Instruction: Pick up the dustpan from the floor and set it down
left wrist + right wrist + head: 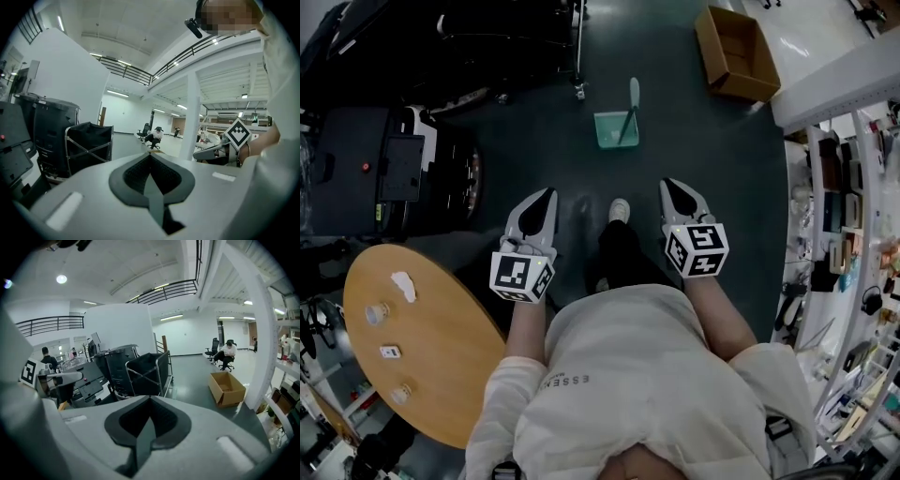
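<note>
Found dustpan [617, 127] standing on open floor [703, 178], well ahead of both tools, left of cardboard box [736, 52]. Noted left gripper [548, 195] and right gripper [668, 186] clenched, empty. Likely to topple the thin handle if approached without opening jaws first.

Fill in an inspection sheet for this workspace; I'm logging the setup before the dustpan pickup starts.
Surface: dark green floor, smooth.
Job's things: teal dustpan on the floor ahead of the person, not held.
Clutter: open cardboard box on the floor; small items on the round wooden table.
Grippers: left gripper and right gripper both shut, nothing between the jaws, well short of the dustpan.
Cables: nothing seen.
Surroundings: black fabric cart to the left, shelves to the right, a seated person far off.
</note>
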`<state>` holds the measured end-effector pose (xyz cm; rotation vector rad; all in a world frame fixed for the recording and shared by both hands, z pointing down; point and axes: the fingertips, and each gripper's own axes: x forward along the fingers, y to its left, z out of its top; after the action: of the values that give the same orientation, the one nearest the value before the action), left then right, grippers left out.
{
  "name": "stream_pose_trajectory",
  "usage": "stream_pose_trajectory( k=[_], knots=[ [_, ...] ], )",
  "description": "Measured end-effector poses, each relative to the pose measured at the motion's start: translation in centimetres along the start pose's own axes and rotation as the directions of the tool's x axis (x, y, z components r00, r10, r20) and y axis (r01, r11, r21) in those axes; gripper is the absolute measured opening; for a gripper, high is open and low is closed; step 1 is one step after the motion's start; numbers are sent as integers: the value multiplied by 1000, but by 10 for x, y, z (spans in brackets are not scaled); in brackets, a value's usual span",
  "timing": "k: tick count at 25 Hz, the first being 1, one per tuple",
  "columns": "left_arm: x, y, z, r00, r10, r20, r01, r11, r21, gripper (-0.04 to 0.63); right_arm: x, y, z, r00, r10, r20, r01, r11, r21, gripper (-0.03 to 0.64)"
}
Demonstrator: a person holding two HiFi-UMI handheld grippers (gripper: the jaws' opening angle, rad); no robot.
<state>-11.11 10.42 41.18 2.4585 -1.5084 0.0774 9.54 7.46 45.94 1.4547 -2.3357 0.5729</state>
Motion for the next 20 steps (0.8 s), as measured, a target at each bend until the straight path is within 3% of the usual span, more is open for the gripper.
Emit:
stream_pose_trajectory(
  k=[10,15,20],
  knots=[
    [162,40,40,997,-69,-23,68,997,-29,17,142,-76,66,994,6,-107,-8,1000,-18,-9],
    [218,66,49,995,-93,-41,92,996,-19,17,197,-96,67,984,-28,-175,30,1000,6,-9],
    [281,100,30,986,-141,-91,139,990,-27,17,255,-122,49,958,-81,-274,93,995,34,-9]
  ],
)
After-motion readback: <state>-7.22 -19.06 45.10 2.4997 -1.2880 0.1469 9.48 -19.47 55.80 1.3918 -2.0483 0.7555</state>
